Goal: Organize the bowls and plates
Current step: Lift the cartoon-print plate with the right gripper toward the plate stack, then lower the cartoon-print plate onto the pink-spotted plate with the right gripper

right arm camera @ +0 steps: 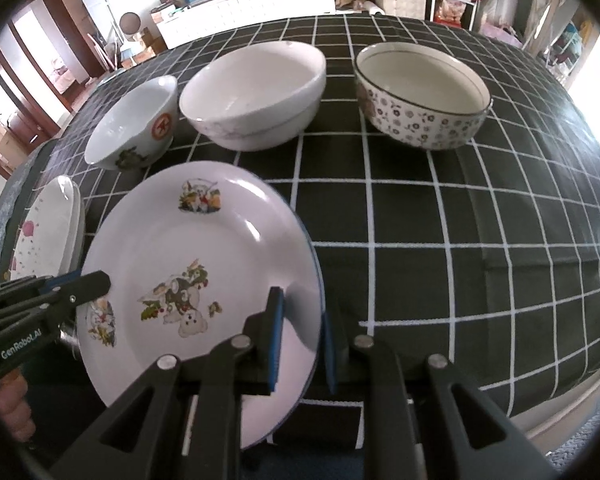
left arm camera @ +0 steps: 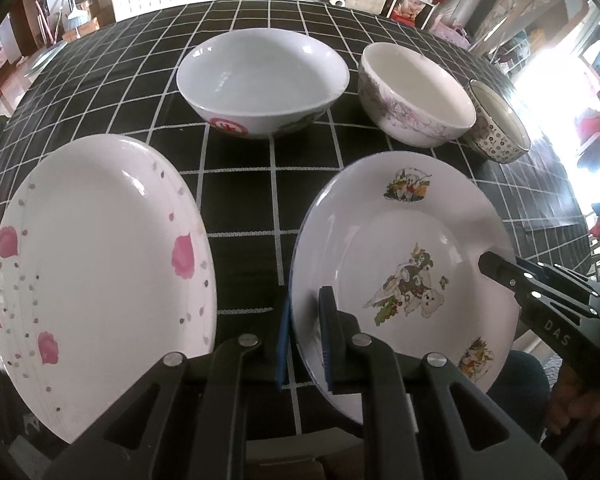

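Note:
A white plate with cartoon animal prints [left arm camera: 404, 264] [right arm camera: 180, 280] is held by both grippers at opposite rims. My left gripper [left arm camera: 306, 340] is shut on its left rim, and my right gripper [right arm camera: 302, 340] is shut on its right rim. A white plate with pink flowers [left arm camera: 100, 280] [right arm camera: 48, 228] lies to the left. Behind stand a white bowl with a red emblem [left arm camera: 260, 84] [right arm camera: 136, 120], a white bowl with a faint floral print [left arm camera: 416, 96] [right arm camera: 256, 96], and a bowl with small dark flowers [left arm camera: 500, 124] [right arm camera: 424, 96].
A black tablecloth with a white grid [left arm camera: 240, 184] [right arm camera: 480, 260] covers the table. Its front edge runs close below both grippers. Shelves and clutter fill the room behind. A person's hand [right arm camera: 10, 412] holds the left gripper's handle.

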`<state>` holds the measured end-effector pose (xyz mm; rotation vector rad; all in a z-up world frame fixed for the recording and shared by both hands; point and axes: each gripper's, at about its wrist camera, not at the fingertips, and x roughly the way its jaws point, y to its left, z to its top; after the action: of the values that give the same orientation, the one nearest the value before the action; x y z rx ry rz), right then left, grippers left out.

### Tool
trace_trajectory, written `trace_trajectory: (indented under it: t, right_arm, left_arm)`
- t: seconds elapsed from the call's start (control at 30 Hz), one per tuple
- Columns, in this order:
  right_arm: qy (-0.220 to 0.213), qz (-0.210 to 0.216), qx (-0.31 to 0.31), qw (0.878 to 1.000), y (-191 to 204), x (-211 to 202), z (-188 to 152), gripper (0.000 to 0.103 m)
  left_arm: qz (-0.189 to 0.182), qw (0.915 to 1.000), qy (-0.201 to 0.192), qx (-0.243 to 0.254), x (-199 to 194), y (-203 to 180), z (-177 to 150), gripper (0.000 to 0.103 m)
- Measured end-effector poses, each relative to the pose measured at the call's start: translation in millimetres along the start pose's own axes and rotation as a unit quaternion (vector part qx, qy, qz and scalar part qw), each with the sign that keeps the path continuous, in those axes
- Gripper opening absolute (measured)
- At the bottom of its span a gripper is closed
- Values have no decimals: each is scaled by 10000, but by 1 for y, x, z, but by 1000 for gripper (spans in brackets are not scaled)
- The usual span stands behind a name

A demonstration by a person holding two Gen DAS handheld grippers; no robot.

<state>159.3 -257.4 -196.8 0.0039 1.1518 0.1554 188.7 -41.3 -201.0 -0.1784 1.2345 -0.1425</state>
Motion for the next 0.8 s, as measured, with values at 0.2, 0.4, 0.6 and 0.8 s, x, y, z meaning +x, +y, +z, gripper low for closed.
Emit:
trace_trajectory:
  t: [0.2, 0.4, 0.6, 0.8]
  right_arm:
    - [42, -92, 10, 9999, 5, -2, 0, 22]
    - [-54, -127, 15, 9999, 13, -14, 4, 22]
    - [-223, -22, -93, 9997, 35, -32, 12, 22]
    - [-413, 168, -417, 9981, 81, -40, 25, 22]
  left_arm:
    - [-7, 10000, -2, 66, -4, 2, -1, 12]
    - [-31, 9998, -188, 53, -25, 8, -1, 12]
    - [43, 9991, -412, -54, -58, 29, -3, 12]
    - [288, 9971, -616, -337, -90, 70, -12, 12]
